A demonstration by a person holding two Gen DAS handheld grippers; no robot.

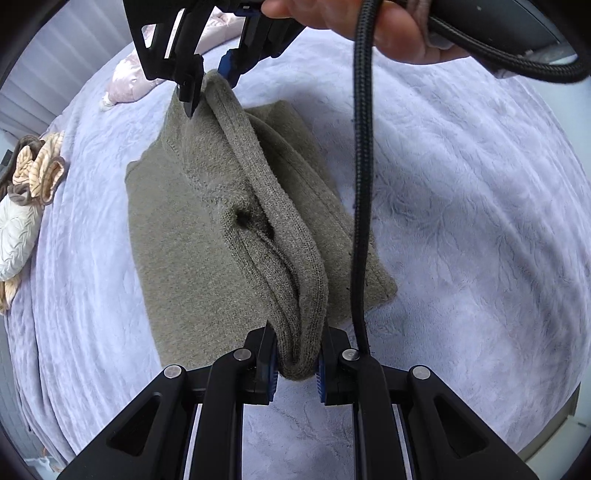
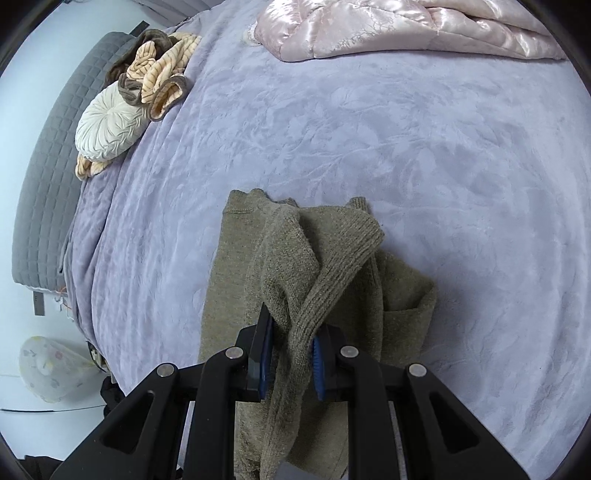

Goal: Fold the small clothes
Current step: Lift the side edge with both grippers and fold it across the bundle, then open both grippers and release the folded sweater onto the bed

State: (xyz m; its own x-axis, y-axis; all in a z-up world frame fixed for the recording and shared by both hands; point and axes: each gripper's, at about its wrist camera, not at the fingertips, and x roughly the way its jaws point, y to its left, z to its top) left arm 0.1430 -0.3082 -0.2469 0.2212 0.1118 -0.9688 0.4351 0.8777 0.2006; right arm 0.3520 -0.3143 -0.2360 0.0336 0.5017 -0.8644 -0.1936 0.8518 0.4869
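Observation:
An olive-green knitted sweater [image 1: 192, 229] lies on a lavender bed cover [image 1: 461, 206]. My left gripper [image 1: 295, 363] is shut on one end of its ribbed hem, lifted off the bed. My right gripper [image 1: 207, 85] shows at the top of the left wrist view, shut on the other end of the same raised edge. In the right wrist view my right gripper [image 2: 291, 354] pinches the sweater's ribbed edge [image 2: 332, 266], the rest of the sweater [image 2: 229, 266] draped below on the bed cover [image 2: 369, 129].
A pink satin quilt [image 2: 388, 26] lies at the far side of the bed. A cream round cushion [image 2: 107, 125] and a striped peach and brown blanket [image 2: 162, 66] sit by the grey headboard [image 2: 48, 177]. A black cable [image 1: 362, 184] hangs across the left wrist view.

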